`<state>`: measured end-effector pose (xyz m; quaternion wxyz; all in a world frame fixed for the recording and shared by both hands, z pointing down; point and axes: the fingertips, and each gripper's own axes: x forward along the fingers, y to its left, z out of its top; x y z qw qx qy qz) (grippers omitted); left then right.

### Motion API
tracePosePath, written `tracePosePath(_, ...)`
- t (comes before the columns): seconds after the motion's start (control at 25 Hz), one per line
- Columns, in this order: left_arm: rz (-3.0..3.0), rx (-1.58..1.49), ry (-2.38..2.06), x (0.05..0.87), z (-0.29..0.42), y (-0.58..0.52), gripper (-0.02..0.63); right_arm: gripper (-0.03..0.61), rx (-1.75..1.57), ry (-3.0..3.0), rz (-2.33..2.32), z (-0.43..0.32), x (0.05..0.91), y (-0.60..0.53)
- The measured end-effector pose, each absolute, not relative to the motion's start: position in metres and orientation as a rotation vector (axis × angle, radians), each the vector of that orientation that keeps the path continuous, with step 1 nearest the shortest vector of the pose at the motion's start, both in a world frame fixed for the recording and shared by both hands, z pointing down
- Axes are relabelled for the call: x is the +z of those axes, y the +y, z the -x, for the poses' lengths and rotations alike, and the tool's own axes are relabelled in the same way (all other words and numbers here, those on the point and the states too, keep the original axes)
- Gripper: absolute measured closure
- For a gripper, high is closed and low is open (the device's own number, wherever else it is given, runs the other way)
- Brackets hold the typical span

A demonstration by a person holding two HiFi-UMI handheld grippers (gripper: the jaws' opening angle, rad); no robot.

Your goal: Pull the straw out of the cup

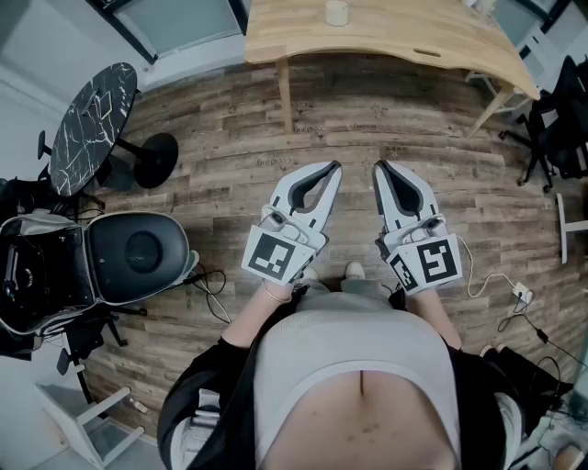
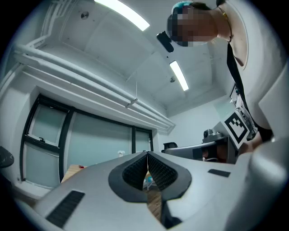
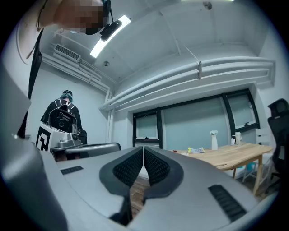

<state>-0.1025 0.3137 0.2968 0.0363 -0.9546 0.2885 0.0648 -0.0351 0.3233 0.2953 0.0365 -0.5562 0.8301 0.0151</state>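
Not much going on yet. The left gripper (image 1: 331, 169) and right gripper (image 1: 380, 168) are held close to the person over the wood floor, both clamped shut on nothing. The cup (image 1: 337, 12) sits well away on the wooden table (image 1: 404, 37), and it's too small to tell if a straw or any drink is in it. My worry is that yanking the straw with nothing steadying the cup would probably lift or tip it. I can't make out what's in the open black bag (image 1: 37, 275) on the left.
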Motion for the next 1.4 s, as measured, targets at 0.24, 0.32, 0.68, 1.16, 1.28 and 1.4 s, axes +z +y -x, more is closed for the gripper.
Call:
tracePosePath(0.24, 2.901, 0.242, 0.885, 0.294, 0.109, 0.311, 0.607, 0.545, 0.055, 2.547, 1.713, 0.039, 0.294, 0.321)
tracePosePath(0.32, 2.9, 0.242, 0.881, 0.295, 0.111, 0.311, 0.607, 0.545, 0.056, 2.546, 1.718, 0.041, 0.295, 0.322)
tracePosePath(0.68, 2.914, 0.256, 0.831, 0.293, 0.118, 0.313, 0.607, 0.545, 0.119, 2.546, 1.77, 0.053, 0.294, 0.326)
tracePosePath(1.16, 2.973, 0.265, 0.733, 0.307, 0.147, 0.318, 0.607, 0.545, 0.12, 2.423, 1.889, 0.067, 0.296, 0.328)
tracePosePath(1.28, 2.979, 0.262, 0.723, 0.31, 0.154, 0.32, 0.607, 0.545, 0.102, 2.39, 1.91, 0.072, 0.299, 0.332)
tracePosePath(1.4, 2.984, 0.261, 0.718, 0.313, 0.157, 0.319, 0.607, 0.544, 0.092, 2.4, 1.904, 0.079, 0.302, 0.334)
